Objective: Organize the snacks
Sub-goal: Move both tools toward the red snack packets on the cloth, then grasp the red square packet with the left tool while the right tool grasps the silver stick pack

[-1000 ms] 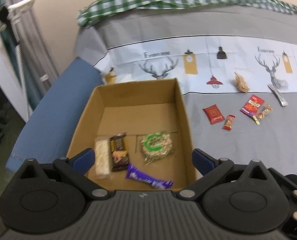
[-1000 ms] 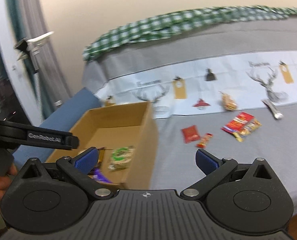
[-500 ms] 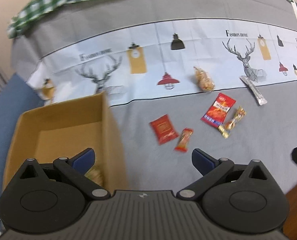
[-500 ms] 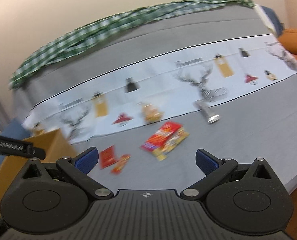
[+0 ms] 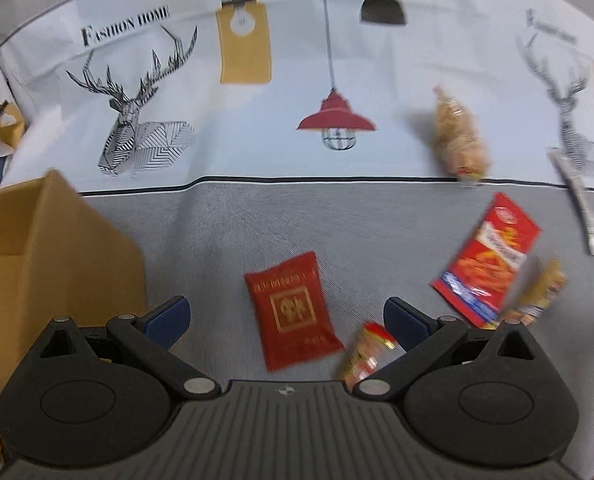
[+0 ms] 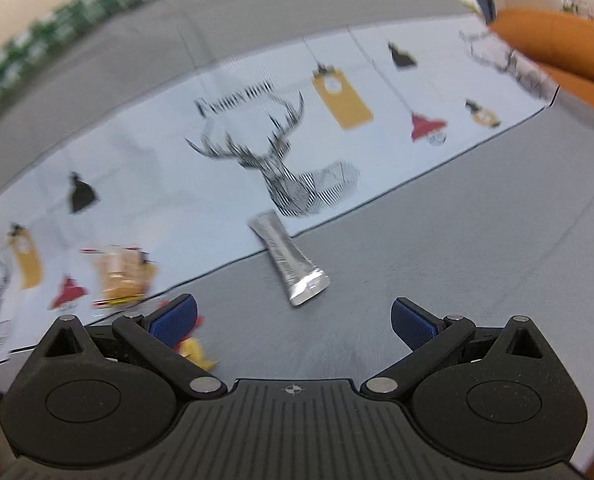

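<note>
My left gripper [image 5: 287, 318] is open and empty, hovering over a dark red snack packet [image 5: 291, 308] that lies between its fingers. A small red-and-gold candy bar [image 5: 365, 354] lies by the right finger. A larger red snack bag [image 5: 487, 258], a gold-wrapped candy [image 5: 541, 290], a tan snack bag [image 5: 459, 138] and a silver stick packet [image 5: 583, 206] lie to the right. The cardboard box [image 5: 57, 248] stands at the left. My right gripper [image 6: 295, 322] is open and empty just short of the silver stick packet [image 6: 289, 258]. The tan snack bag [image 6: 123, 274] is to its left.
Everything lies on a bed cover [image 5: 257, 224], grey in front with a white printed band of deer and lamps behind. An orange seat [image 6: 565, 52] is at the far right. A green checked cloth [image 6: 57, 24] runs along the back.
Both grippers swung right, away from the box, and came in close over the loose snacks. The left now frames the dark red packet, the right the silver stick. Both stayed open.
</note>
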`<state>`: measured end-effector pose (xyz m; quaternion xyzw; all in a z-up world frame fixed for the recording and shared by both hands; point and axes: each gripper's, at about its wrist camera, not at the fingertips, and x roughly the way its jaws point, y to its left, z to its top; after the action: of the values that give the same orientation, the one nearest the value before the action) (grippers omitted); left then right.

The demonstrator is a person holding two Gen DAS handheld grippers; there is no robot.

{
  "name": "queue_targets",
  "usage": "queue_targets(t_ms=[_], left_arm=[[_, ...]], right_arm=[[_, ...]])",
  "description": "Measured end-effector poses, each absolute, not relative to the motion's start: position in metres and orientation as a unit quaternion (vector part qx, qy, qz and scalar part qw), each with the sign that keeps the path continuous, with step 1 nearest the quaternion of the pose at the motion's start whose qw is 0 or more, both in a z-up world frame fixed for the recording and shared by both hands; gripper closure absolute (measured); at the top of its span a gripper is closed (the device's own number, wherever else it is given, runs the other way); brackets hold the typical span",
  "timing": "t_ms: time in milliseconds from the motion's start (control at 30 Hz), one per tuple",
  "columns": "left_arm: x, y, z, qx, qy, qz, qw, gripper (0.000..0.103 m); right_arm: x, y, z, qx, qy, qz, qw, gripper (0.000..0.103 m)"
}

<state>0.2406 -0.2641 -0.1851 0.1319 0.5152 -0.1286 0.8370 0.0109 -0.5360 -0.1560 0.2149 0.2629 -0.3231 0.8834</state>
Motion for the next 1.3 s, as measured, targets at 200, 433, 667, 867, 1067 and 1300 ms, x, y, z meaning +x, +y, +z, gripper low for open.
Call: queue_targets(t_ms=[200, 433, 667, 867, 1067, 1300], left_arm=[[0.270, -0.268, -0.221, 0.144, 0.536, -0.114, 0.824, 0.000], [0.286, -0.241, -0.250, 0.074, 0.561, -0.118, 0.816, 0.000], [0.284, -0.239, -0.250, 0.080, 0.560, -0.109, 0.817, 0.000], [0.274, -0.249, -0.220, 0.085, 0.559, -0.120, 0.816, 0.059], [0.251, -0.249, -0.178, 0.066, 0.535, -0.163, 0.826, 0.059], [0.203, -0.223, -0.114, 0.060, 0.492, -0.193, 0.847, 0.059]], right_arm=[[0.070, -0.577, -0.197, 0.185, 0.295, -0.325, 0.879, 0.001], [0.121, -0.598, -0.238, 0.136, 0.331, -0.340, 0.870, 0.001], [0.126, -0.600, -0.243, 0.122, 0.308, -0.340, 0.880, 0.001], [0.115, -0.589, -0.232, 0.096, 0.299, -0.327, 0.891, 0.081], [0.098, -0.585, -0.208, 0.124, 0.278, -0.332, 0.893, 0.096], [0.046, -0.547, -0.159, 0.138, 0.231, -0.299, 0.916, 0.096]])
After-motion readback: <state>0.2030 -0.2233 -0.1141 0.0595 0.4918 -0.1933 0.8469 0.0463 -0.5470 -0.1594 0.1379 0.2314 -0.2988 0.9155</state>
